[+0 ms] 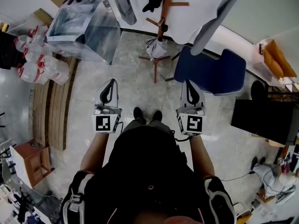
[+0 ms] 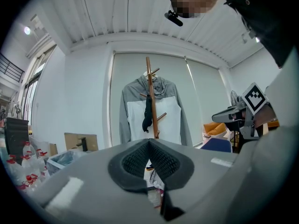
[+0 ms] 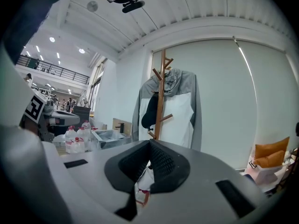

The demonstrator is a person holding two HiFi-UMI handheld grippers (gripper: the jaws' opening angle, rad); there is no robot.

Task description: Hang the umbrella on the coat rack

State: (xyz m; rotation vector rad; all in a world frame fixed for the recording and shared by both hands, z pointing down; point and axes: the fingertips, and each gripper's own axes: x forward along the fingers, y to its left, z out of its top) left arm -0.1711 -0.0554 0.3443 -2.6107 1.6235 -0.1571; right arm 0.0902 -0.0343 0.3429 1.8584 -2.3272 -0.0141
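Note:
The wooden coat rack (image 1: 161,17) stands ahead of me on the pale floor. A folded, pale patterned umbrella (image 1: 156,48) sits low against its pole, just above the feet; whether it hangs or leans I cannot tell. My left gripper (image 1: 110,81) and right gripper (image 1: 190,83) are held level side by side, well short of the rack, both shut and empty. In the left gripper view the pads (image 2: 135,160) meet, and the umbrella (image 2: 153,187) shows through the gap below them. The right gripper view shows the same, with the umbrella (image 3: 144,182) below its pads (image 3: 161,162).
A grey and white jacket (image 2: 163,115) and a black item (image 2: 148,113) hang on the rack. A blue chair (image 1: 212,71) stands right of it; a clear plastic box (image 1: 84,27) and water bottles (image 1: 32,59) are on the left. A black cabinet (image 1: 264,120) is at the right.

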